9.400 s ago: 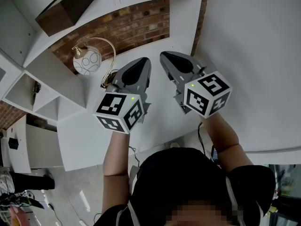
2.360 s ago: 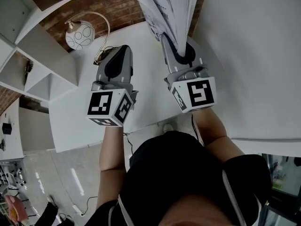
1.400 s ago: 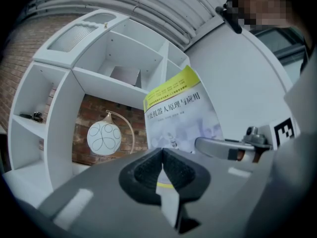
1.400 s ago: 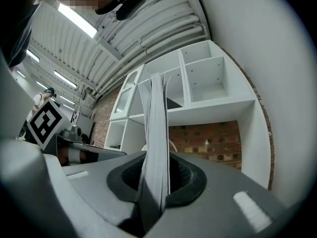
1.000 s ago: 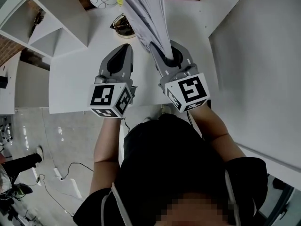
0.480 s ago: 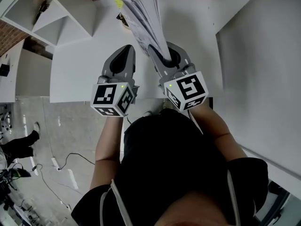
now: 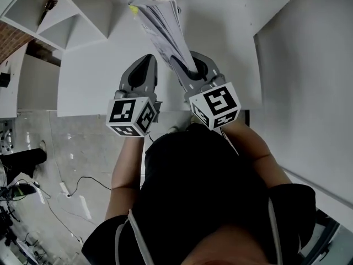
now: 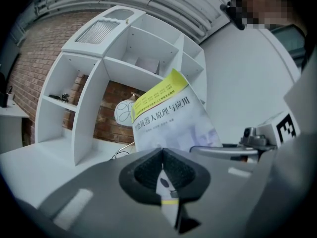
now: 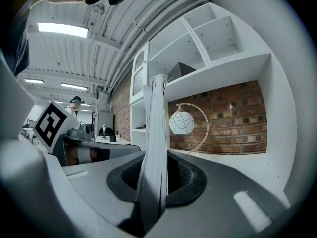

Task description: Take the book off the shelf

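Note:
The book (image 7: 160,24), a thin paperback with a pale cover and a yellow top band, stands off the shelf above the white desk (image 7: 94,70). My right gripper (image 7: 189,69) is shut on its lower edge. In the right gripper view the book (image 9: 156,133) runs edge-on between the pads. My left gripper (image 7: 144,65) hovers just left of it, shut and empty. In the left gripper view the pads (image 8: 148,168) meet, and the book's cover (image 8: 168,118) fills the space ahead, leaning right.
The white shelf unit (image 7: 74,7) stands at the desk's far left, with open compartments (image 8: 143,58). A globe lamp (image 9: 181,123) on a curved brass arm sits before the brick wall (image 9: 233,118). A white wall panel (image 7: 309,65) closes the right side. A person (image 7: 22,160) stands on the floor, far left.
The right gripper and the book have drifted a little left and toward me, the book leaning further left. The lamp has slid out at the top edge. The left gripper has barely moved.

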{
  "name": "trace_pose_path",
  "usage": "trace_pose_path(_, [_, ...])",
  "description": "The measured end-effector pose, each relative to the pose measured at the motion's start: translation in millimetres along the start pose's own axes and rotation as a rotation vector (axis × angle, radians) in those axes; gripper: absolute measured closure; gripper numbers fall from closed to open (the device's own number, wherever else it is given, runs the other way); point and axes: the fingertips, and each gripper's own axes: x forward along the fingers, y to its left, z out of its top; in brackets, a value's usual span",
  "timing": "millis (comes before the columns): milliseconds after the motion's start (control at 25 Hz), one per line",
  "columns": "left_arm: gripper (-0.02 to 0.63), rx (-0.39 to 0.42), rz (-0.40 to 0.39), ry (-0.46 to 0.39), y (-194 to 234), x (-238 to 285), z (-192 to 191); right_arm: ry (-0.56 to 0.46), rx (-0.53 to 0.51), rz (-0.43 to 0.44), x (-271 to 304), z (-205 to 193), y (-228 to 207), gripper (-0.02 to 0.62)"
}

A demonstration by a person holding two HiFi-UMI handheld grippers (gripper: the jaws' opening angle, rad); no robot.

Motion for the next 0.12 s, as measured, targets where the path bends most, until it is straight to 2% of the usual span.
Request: trace_pose_path(120, [0.597,0.001,0.002,0.013,1.2,-2.4,-3.1,0.007,0.011,0.009,1.5,-3.0,2.7,0.531])
